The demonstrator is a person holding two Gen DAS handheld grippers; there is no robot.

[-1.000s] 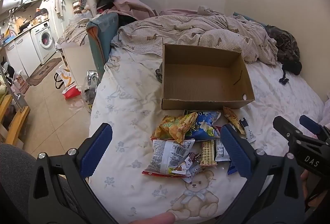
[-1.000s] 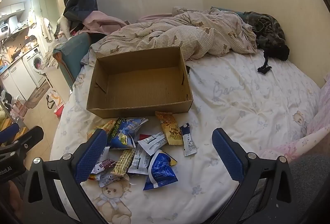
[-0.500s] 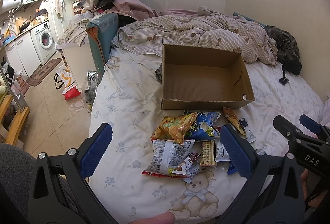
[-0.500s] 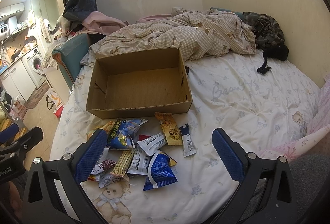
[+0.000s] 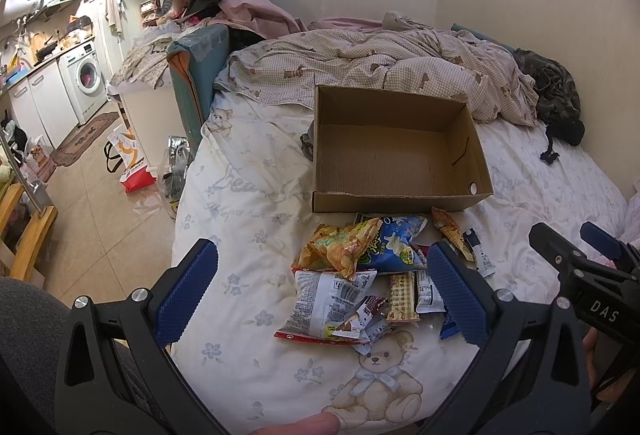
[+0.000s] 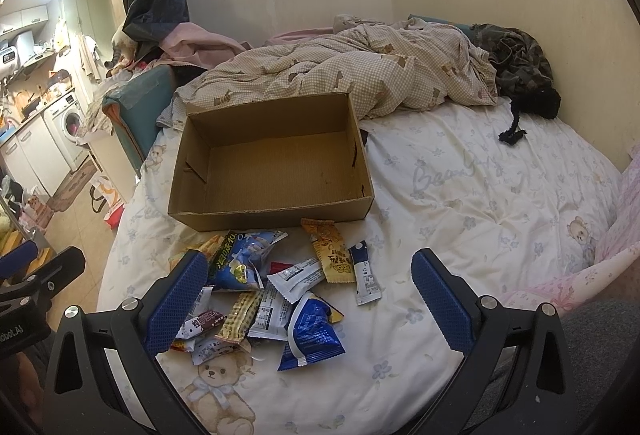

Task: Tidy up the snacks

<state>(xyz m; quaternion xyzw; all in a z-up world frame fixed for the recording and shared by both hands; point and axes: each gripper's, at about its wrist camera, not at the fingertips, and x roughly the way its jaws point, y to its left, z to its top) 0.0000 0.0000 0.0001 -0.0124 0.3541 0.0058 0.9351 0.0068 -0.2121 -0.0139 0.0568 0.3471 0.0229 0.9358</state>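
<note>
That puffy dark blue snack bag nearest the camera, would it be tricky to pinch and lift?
Probably easy on weight: the dark blue bag looks puffed with air, so likely light. Its glossy wrapper may slip or crumple between the right gripper pads. It lies partly on a white packet, which might shift with it.

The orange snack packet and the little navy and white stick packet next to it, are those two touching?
Touching. In the right wrist view the orange packet lies with its right edge against the navy and white stick packet, with no sheet showing between them along that edge.
</note>
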